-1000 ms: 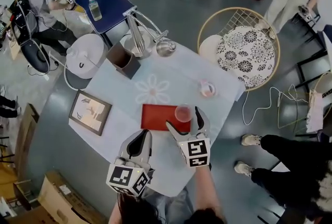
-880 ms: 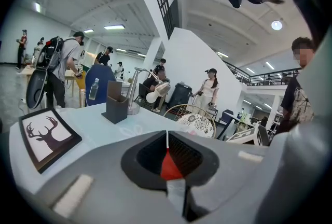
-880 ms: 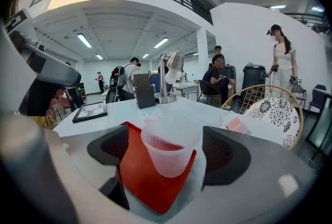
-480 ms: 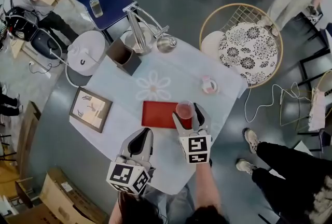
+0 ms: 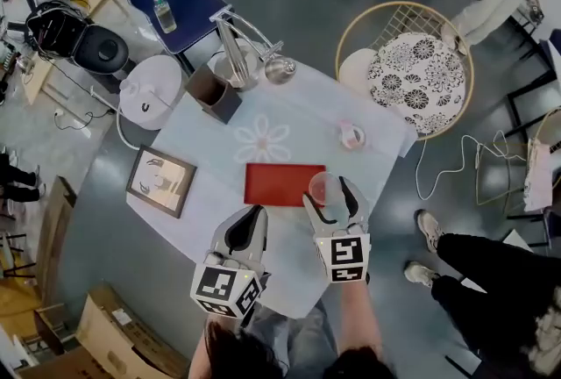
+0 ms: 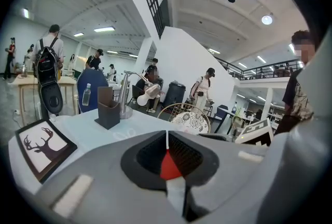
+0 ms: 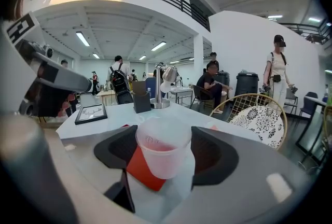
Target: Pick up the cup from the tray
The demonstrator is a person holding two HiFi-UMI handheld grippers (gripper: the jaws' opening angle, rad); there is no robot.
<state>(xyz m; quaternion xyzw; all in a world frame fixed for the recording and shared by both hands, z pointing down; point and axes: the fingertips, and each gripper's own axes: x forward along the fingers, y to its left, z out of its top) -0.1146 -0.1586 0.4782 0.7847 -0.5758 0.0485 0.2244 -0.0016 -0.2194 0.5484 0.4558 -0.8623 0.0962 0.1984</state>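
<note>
Cup (image 5: 323,187) sits clamped in the right tongs (image 5: 330,195) at the tray's (image 5: 276,182) right end, upright, mouth up. Left tongs (image 5: 252,219), pressed together, hover by the worktop's (image 5: 298,118) near edge.

The pale-clothed table (image 5: 302,118) is carrying five things. A red tray (image 5: 279,182) is lying just ahead of the left gripper (image 5: 252,218) and just left of the right gripper (image 5: 331,196). A framed deer picture (image 5: 161,182) is lying well to the left gripper's left. A small pink item (image 5: 351,136) is sitting beyond the right gripper. Far ahead of the left gripper, a dark box (image 5: 213,93) and a silver lamp base (image 5: 235,70) are standing side by side.
</note>
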